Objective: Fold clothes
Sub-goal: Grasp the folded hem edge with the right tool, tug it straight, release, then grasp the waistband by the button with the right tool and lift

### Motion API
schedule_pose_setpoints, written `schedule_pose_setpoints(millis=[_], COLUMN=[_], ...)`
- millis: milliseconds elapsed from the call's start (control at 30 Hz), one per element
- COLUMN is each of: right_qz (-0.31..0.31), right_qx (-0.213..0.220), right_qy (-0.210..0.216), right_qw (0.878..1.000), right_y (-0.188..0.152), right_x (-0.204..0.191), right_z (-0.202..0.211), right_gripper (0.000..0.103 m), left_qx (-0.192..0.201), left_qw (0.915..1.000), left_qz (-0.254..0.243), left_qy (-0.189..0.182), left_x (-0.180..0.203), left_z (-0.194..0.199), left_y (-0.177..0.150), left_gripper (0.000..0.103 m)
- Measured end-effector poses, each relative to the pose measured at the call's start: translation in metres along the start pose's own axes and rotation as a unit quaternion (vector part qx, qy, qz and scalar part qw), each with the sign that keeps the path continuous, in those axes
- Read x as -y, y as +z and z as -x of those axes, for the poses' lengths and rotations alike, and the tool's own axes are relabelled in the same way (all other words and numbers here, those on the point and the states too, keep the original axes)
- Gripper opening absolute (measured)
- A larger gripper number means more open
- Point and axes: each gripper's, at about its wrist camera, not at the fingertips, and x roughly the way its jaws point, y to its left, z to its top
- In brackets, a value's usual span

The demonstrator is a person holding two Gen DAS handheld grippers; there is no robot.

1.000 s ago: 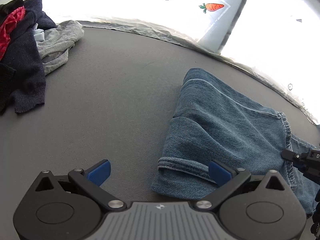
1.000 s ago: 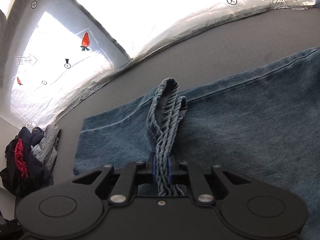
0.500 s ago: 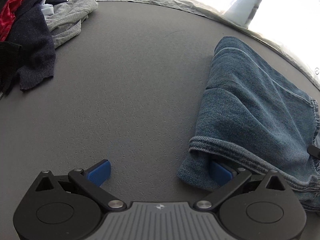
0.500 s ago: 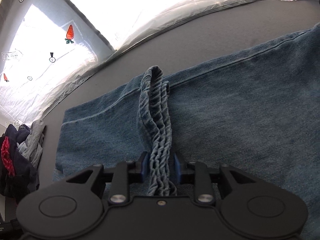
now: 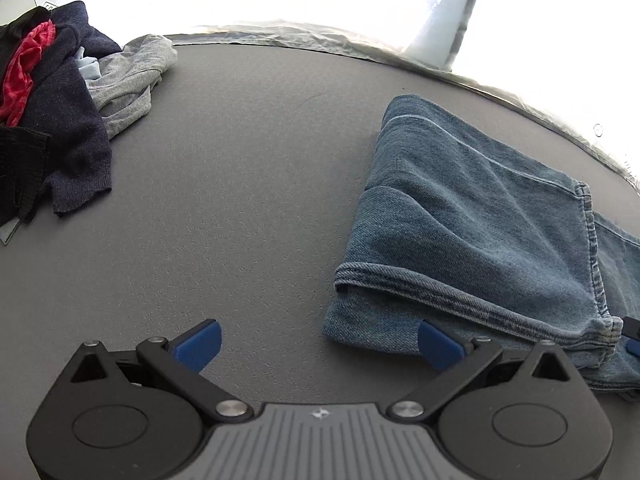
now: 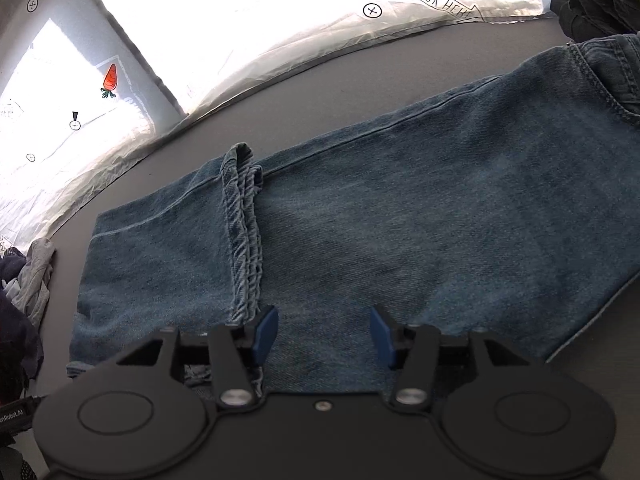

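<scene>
Jeans (image 6: 400, 220) lie flat on grey table (image 5: 240, 180), folded over on themselves; in R wrist view long axis runs lower-left to upper-right, folded edge at left, waistband/pocket stitching at far upper right. Leg hems (image 6: 244, 236) lie on top as a bunched ridge crossing the long axis, running from the far edge back toward the cam. R gripper (image 6: 324, 334) low over the denim, jaws opening, roughly half wide; hem ridge ends just beside the left pad, not between the pads, only flat denim under the gap, pads press on nothing. L gripper (image 5: 320, 344) jaws wide apart, nothing held; left pad over bare table, right pad at the near corner of the jeans (image 5: 480, 240), contact can't tell. L wrist view only: pile of unfolded clothes (image 5: 52, 108) at far left, navy, red, grey, well apart from jeans, and a bit of the R gripper at the right frame edge by the hem. R wrist view only: dark garment (image 6: 592, 8) at far upper right just beyond the waistband, "LOOK HERE" print on the bright backdrop (image 6: 280, 20); carrot sticker (image 6: 110, 80) shows in both
</scene>
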Motion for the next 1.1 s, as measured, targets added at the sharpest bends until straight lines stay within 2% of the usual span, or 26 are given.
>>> schedule_pose_setpoints(millis=[133, 200, 267, 333, 433, 600, 700, 833, 933, 1033, 1067, 1100], right_qz=[-0.04, -0.052, -0.06, -0.07, -0.121, -0.217, -0.254, -0.266, -0.255, -0.255, -0.256, -0.258], right_qx=[0.023, 0.035, 0.049, 0.063, 0.085, 0.132, 0.156, 0.167, 0.173, 0.19, 0.195, 0.198], right_qy=[0.035, 0.037, 0.019, 0.0, -0.017, -0.034, -0.04, -0.034, -0.032, -0.027, -0.023, -0.017], right_qw=[0.998, 0.997, 0.997, 0.996, 0.989, 0.967, 0.954, 0.949, 0.951, 0.948, 0.947, 0.946], right_y=[-0.006, -0.007, -0.006, -0.006, -0.005, 0.003, 0.014, 0.03, 0.037, 0.042, 0.044, 0.046], right_x=[0.04, 0.055, 0.072, 0.091, 0.134, 0.201, 0.23, 0.251, 0.259, 0.261, 0.262, 0.263], right_z=[0.03, 0.044, 0.059, 0.072, 0.085, 0.091, 0.09, 0.081, 0.072, 0.068, 0.065, 0.063], right_gripper=[0.058, 0.071, 0.079, 0.08, 0.08, 0.081, 0.083, 0.084, 0.085, 0.087, 0.086, 0.079], left_qx=[0.02, 0.032, 0.045, 0.056, 0.05, 0.021, -0.003, -0.03, -0.039, -0.045, -0.047, -0.049], left_qw=[0.9996, 0.9991, 0.9982, 0.9971, 0.9957, 0.996, 0.9952, 0.9932, 0.9915, 0.9908, 0.9911, 0.9913], left_qz=[-0.019, -0.029, -0.039, -0.051, -0.077, -0.083, -0.098, -0.111, -0.119, -0.119, -0.116, -0.114], left_qy=[-0.003, -0.005, -0.008, -0.011, -0.012, -0.026, -0.006, 0.02, 0.036, 0.047, 0.045, 0.044], left_x=[0.022, 0.037, 0.054, 0.072, 0.102, 0.139, 0.15, 0.154, 0.159, 0.164, 0.163, 0.163], left_z=[0.011, 0.015, 0.016, 0.014, 0.001, -0.025, -0.041, -0.056, -0.061, -0.064, -0.064, -0.064], left_y=[0.005, 0.008, 0.011, 0.014, 0.019, 0.021, 0.017, 0.011, 0.011, 0.013, 0.013, 0.014], left_gripper=[0.103, 0.103, 0.103, 0.103, 0.103, 0.103, 0.103, 0.103, 0.103, 0.103, 0.103, 0.103])
